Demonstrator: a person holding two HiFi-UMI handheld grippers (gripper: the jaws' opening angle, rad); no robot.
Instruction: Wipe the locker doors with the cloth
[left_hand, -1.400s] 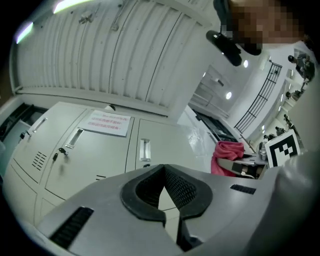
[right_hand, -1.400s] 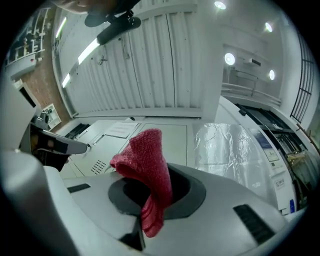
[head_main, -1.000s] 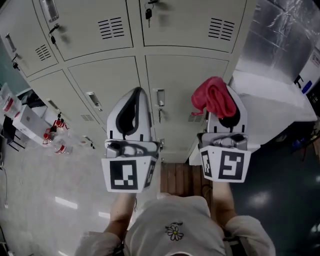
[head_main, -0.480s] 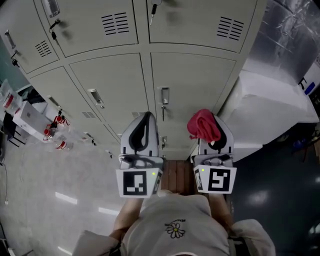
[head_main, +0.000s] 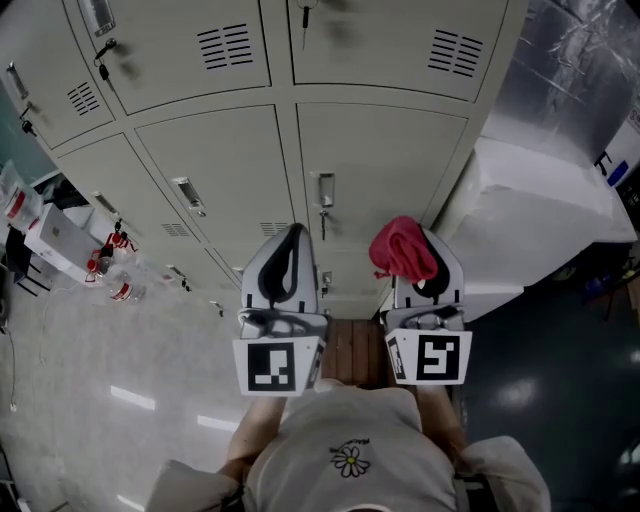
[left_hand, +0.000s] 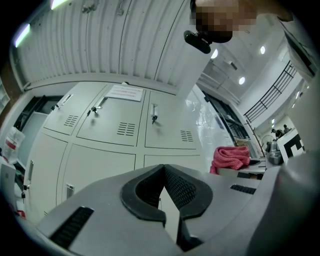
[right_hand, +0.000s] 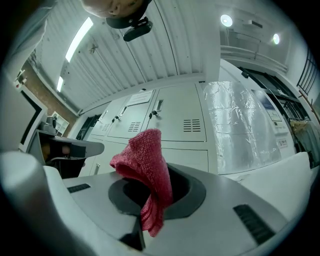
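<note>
cloth (head_main: 403, 250): pinkish-red, knitted weave | locker doors (head_main: 215, 170): pale cream-grey, dark louvred vent slots | left gripper (head_main: 291, 232), right gripper (head_main: 432, 258): white shells, black pads, black-and-white square-marker cubes | floor (head_main: 90, 370): pale speckled grey at left, dark at right | shirt (head_main: 350, 480): white, daisy print

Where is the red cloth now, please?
The red knitted cloth is clamped in the right hand-held gripper, right of centre in the head view, before the cream locker doors.
</note>
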